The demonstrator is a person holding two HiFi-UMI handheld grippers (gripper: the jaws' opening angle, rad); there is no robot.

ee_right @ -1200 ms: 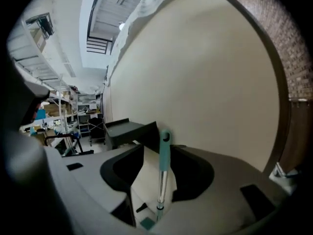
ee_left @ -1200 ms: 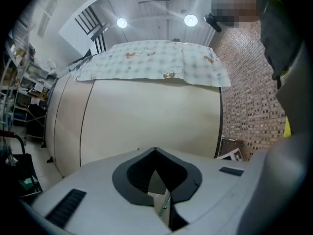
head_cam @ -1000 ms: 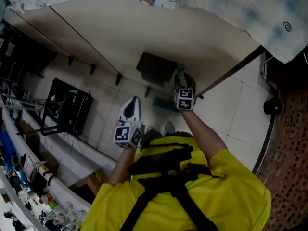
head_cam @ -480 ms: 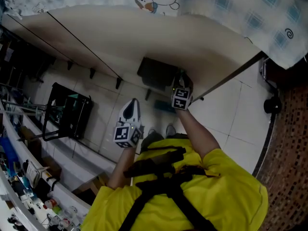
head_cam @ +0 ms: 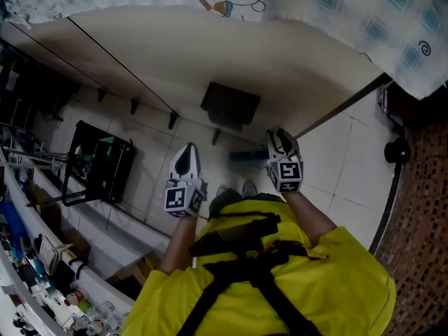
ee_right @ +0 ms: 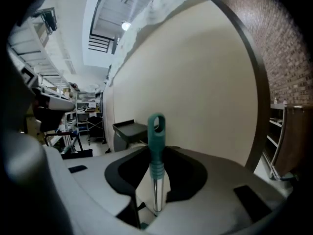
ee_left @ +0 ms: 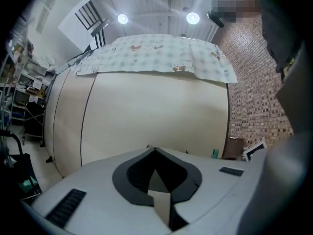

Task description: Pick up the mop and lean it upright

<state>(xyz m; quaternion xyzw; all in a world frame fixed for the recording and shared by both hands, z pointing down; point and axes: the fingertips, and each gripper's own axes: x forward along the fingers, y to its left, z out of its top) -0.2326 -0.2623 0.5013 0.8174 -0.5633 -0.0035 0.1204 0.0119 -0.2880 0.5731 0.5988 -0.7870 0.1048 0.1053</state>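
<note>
The mop's handle (ee_right: 156,136), a metal pole ending in a teal grip with a hanging hole, stands upright between the jaws of my right gripper (ee_right: 155,180), which is shut on it. In the head view the right gripper (head_cam: 279,137) is held in front of the person's chest, above the tiled floor. A teal piece (head_cam: 241,156) lies on the floor just to its left; I cannot tell whether it belongs to the mop. My left gripper (head_cam: 187,152) hovers to the left at the same height, shut and empty (ee_left: 156,180).
A tall curved beige panel (head_cam: 210,54) topped by a checked cloth (head_cam: 336,5) fills the far side. A black bin (head_cam: 229,106) stands against it. A black cart (head_cam: 98,156) and cluttered shelves (head_cam: 35,257) are at the left; brick-pattern flooring (head_cam: 420,208) is at the right.
My right gripper has pulled back from near the black bin toward the person and to the right. The left gripper has stayed where it was.
</note>
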